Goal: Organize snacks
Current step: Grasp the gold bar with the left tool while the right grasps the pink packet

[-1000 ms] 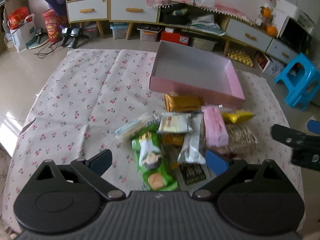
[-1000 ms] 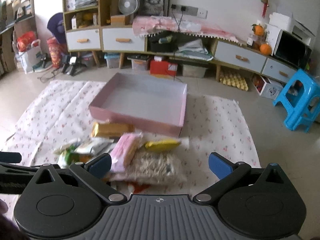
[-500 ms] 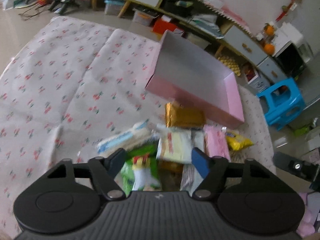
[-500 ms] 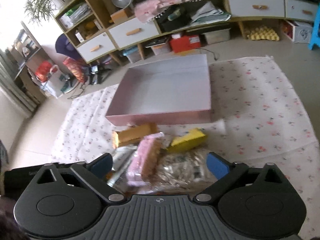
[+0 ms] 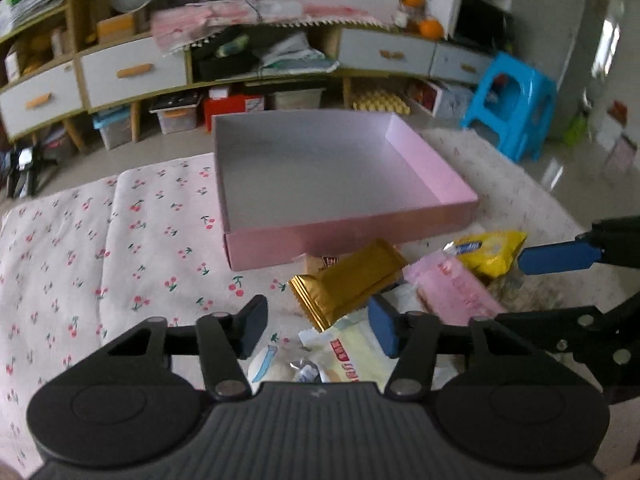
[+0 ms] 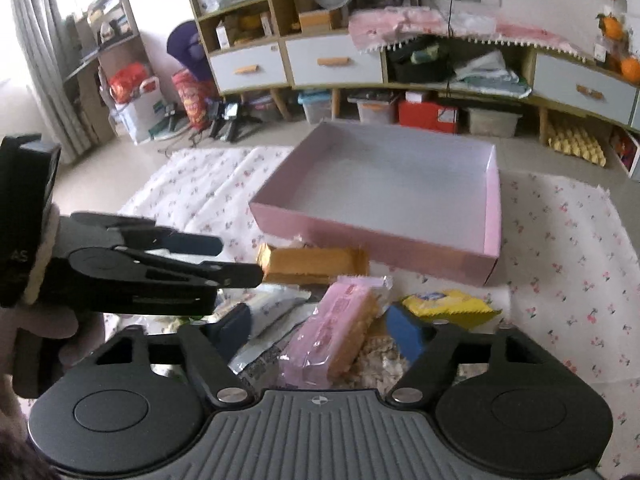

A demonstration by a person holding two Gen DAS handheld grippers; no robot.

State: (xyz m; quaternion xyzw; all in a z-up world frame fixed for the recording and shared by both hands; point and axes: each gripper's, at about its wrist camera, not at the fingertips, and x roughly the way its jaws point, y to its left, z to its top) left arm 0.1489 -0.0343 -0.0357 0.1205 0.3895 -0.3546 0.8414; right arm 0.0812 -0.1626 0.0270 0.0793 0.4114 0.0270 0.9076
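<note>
An empty pink box (image 5: 320, 184) (image 6: 384, 196) sits on a cherry-print cloth. In front of it lies a heap of snack packs: a gold pack (image 5: 348, 280) (image 6: 316, 266), a pink wafer pack (image 5: 452, 292) (image 6: 332, 332), a yellow pack (image 5: 488, 250) (image 6: 448, 306) and a cream pack (image 5: 352, 356). My left gripper (image 5: 318, 330) is open, low over the gold and cream packs; it also shows in the right wrist view (image 6: 224, 260). My right gripper (image 6: 318, 330) is open with its jaws on either side of the pink wafer pack, not closed on it.
The cherry-print cloth (image 5: 100, 248) covers the floor. Low cabinets with drawers (image 6: 332, 62) line the far wall, with bins under them. A blue plastic stool (image 5: 512, 104) stands to the right of the box.
Both grippers have dropped lower and closer to the snack heap. The left gripper's jaws are narrower than a second ago. The right gripper now straddles the pink wafer pack.
</note>
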